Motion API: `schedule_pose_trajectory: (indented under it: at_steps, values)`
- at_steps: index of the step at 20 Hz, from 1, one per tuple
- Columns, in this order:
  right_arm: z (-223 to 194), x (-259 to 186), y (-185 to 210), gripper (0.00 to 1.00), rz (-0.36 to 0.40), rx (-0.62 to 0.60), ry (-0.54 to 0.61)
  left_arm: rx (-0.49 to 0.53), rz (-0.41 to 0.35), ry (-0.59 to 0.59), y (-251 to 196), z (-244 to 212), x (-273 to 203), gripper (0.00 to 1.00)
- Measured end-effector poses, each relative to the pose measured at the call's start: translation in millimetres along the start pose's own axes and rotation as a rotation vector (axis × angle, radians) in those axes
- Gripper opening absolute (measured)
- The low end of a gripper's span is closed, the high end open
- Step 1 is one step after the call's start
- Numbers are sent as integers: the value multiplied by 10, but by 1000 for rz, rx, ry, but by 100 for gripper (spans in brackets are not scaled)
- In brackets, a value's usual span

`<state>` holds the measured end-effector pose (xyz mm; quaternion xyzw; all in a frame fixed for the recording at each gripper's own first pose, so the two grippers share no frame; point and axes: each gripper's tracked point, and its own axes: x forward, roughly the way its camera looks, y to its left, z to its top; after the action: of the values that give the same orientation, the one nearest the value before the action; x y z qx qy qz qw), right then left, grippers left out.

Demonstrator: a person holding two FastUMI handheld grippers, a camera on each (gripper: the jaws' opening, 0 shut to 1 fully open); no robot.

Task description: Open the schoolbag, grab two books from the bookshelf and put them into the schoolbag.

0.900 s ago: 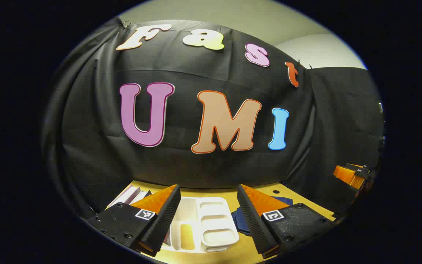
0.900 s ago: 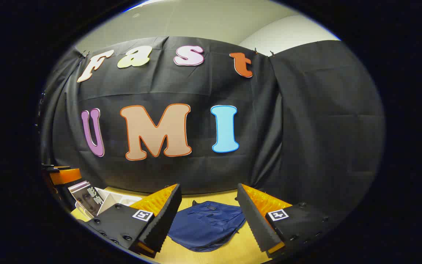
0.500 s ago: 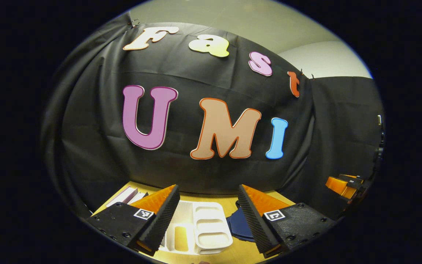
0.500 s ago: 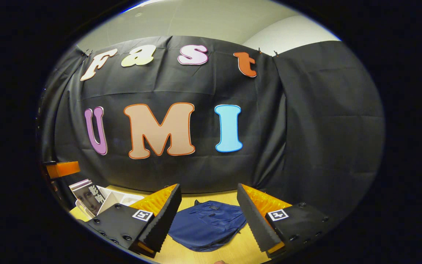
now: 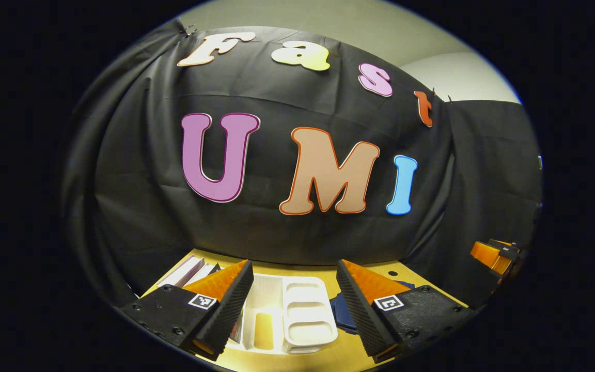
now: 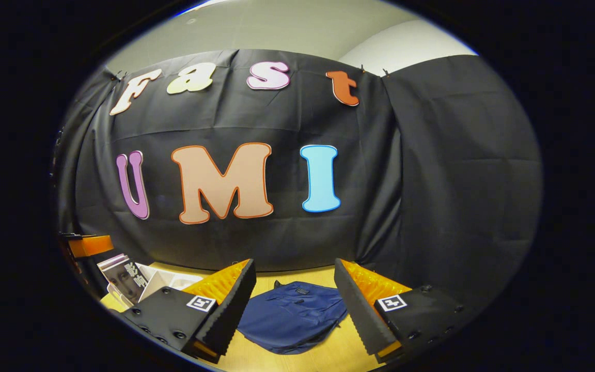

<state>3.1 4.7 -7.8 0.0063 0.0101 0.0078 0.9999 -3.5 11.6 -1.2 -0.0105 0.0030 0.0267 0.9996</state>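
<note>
Hovering with fingers spread, left gripper (image 5: 293, 305) faces bookshelf (image 5: 287, 315), right gripper (image 6: 293, 305) faces schoolbag (image 6: 292, 320).

The left gripper (image 5: 294, 305) hangs above the wooden table (image 5: 297, 270), fingers spread wide apart with nothing between them — beyond lie a white bookshelf (image 5: 287, 315), books (image 5: 190, 270) at left, the blue schoolbag (image 5: 343, 315) at right — the right gripper (image 5: 496, 254) far right.
</note>
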Motion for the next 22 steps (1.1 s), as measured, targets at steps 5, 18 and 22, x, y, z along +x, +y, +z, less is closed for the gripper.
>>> schedule_pose_trajectory:
  at_steps: [5,18,22]
  values:
    - [-117,48,48,98,19,-42,17,23,31,-6,117,6,-103,94]
    - [-1424,166,553,98,199,-553,198,88,225,84,819,-214,-383,94]
    - [-1885,247,693,98,191,-701,242,104,243,100,947,-240,-334,95]
